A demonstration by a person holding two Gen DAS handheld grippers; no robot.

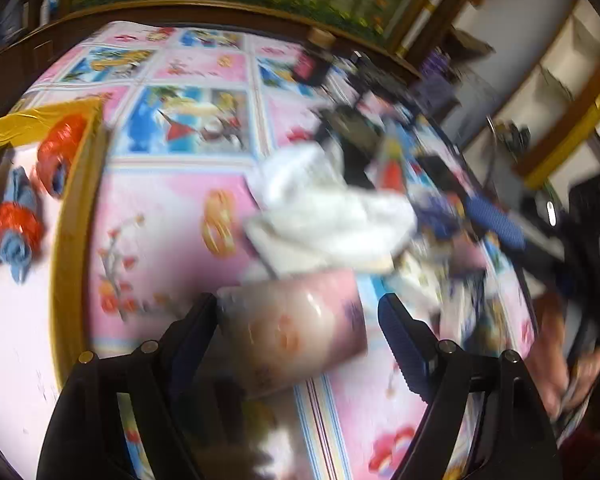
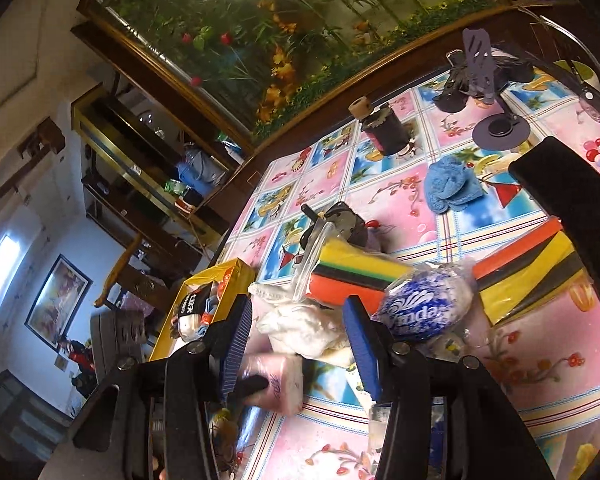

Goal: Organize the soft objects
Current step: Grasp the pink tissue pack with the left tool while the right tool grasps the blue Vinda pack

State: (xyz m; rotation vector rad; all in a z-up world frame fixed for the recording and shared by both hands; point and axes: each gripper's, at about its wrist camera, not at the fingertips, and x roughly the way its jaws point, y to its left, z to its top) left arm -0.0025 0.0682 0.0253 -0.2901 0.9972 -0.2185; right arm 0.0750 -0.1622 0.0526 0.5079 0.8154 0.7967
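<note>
Left gripper: jaws set wide. A pink tissue pack lies between them on the table; its left end seems against the left pad, with clear space before the right pad. Not gripped, as far as the blur allows.

Right gripper: jaws partly open, holding nothing. Between the pads show a crumpled white cloth and the same pink tissue pack, low near the left pad; whether any pad touches them cannot be told.

Handling, pink tissue pack: judged light, squashy, film-wrapped and so slippery. Best taken across its short sides at mid-length, with a gentle close.

Handling, white cloth: limp and light; pinch a raised fold.

Beyond the jaws, right view: a blue-printed tissue packet just beside the right pad, striped sponges, a blue knitted piece mid-table, a dark jar towards the far edge.

At the table's left edge: a yellow box, already holding rolled soft items.

Table: pink patterned cover.
</note>
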